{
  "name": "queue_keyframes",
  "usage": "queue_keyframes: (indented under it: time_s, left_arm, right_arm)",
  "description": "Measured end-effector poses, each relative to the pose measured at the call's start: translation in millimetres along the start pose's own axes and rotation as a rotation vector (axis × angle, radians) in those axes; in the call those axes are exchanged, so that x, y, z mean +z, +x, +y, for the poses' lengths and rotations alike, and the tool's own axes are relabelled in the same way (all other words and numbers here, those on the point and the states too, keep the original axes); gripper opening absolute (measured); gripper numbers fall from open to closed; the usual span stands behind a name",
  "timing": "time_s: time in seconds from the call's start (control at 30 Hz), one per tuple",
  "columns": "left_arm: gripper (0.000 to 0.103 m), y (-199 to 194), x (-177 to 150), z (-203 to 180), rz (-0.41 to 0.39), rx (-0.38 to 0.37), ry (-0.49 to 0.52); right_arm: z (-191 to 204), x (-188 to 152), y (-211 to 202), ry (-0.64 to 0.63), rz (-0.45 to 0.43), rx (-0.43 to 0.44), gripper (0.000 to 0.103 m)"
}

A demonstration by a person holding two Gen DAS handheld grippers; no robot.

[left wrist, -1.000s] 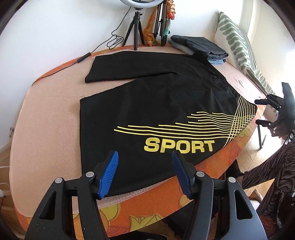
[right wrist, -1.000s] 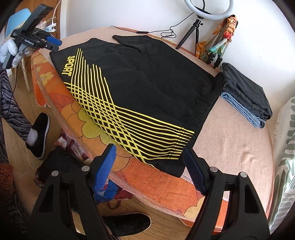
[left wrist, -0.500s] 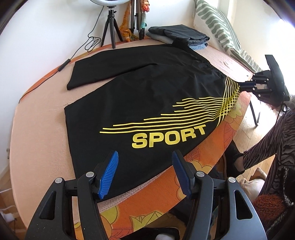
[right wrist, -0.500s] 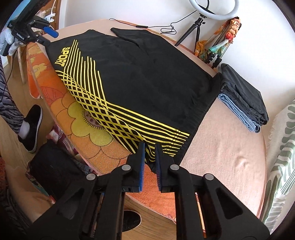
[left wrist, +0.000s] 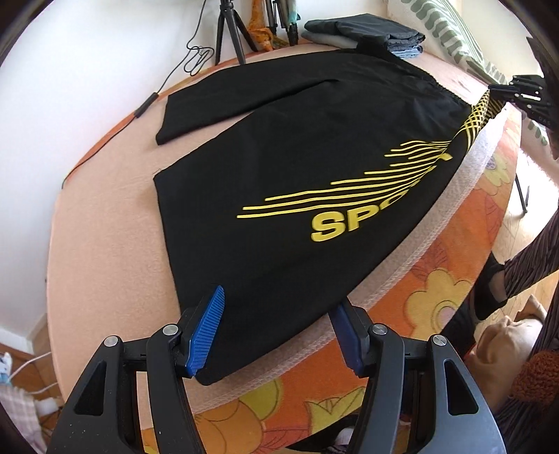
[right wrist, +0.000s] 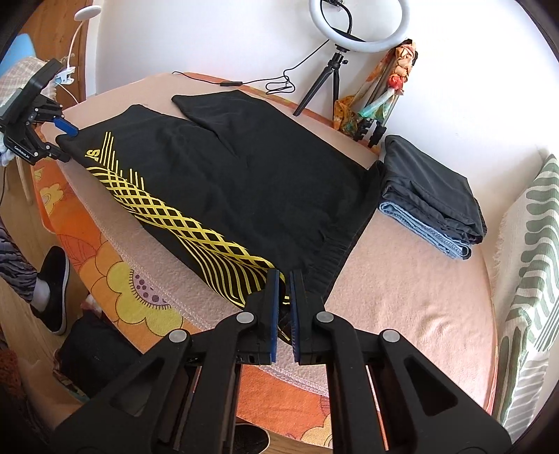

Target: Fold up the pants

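Black pants [left wrist: 297, 167] with yellow stripes and a yellow SPORT print lie spread on the peach blanket; they also show in the right wrist view [right wrist: 251, 188]. My left gripper [left wrist: 279, 331] is open, its blue pads on either side of the near leg hem at the bed edge. My right gripper [right wrist: 283, 307] is shut on the waistband corner of the pants and lifts the striped edge, which curls over. The left gripper shows far left in the right wrist view [right wrist: 52, 129]; the right gripper shows at the far right in the left wrist view [left wrist: 503, 94].
A stack of folded clothes [right wrist: 433, 195] lies at the back of the bed. A ring light on a tripod [right wrist: 353, 31] and a cable [left wrist: 146, 104] stand by the wall. A striped pillow [right wrist: 531, 272] lies on the right. The orange flowered cover [left wrist: 436, 297] hangs over the bed edge.
My right gripper closed on the waistband corner and lifted it, curling the striped edge. My left gripper moved in onto the leg hem, still open.
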State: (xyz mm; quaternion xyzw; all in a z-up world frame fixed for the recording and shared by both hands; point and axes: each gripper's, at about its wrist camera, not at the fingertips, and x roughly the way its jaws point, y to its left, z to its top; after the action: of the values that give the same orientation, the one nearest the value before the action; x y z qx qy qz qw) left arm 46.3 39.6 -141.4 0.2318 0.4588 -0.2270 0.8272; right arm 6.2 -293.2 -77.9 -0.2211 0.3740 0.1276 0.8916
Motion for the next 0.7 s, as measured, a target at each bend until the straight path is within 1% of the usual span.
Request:
queue_keyframes:
  time_s: [0.03,0.07,0.13,0.2,0.3,0.37,0.57,0.7]
  left_arm:
    - [0.055,1,-1,2,0.0,0.015,0.01]
    - [0.05,1,-2,4,-0.01,0.007,0.015]
    - [0.019,0,-2,9,-0.021,-0.01,0.012]
    - [0.011,-1,-1,14,-0.038,-0.02,0.01]
    - [0.004,-4,3,21,-0.077,-0.031,-0.003]
    - [0.002,-8,8,24,-0.105,-0.016,-0.005]
    - [0.001,-21,29,42,-0.199,-0.012,-0.051]
    - [0.001,-29,49,55,-0.252,0.014,-0.054]
  right_arm:
    - [0,-1,0,0.001,0.001,0.0,0.006]
    - [-1,-1,1,0.003,0.002,0.001,0.006]
    - [-1,-2,1,0.005,0.003,0.003,0.006]
    - [-2,-3,1,0.004,0.002,0.002,0.006]
    - [-2,-2,1,0.002,-0.002,-0.005,0.006]
    - [-1,-1,-1,0.004,-0.008,-0.015,0.006]
    - [-7,9,-12,0.039,-0.053,-0.058,0.005]
    - [-13,26,-20,0.047,-0.098,-0.104,0.005]
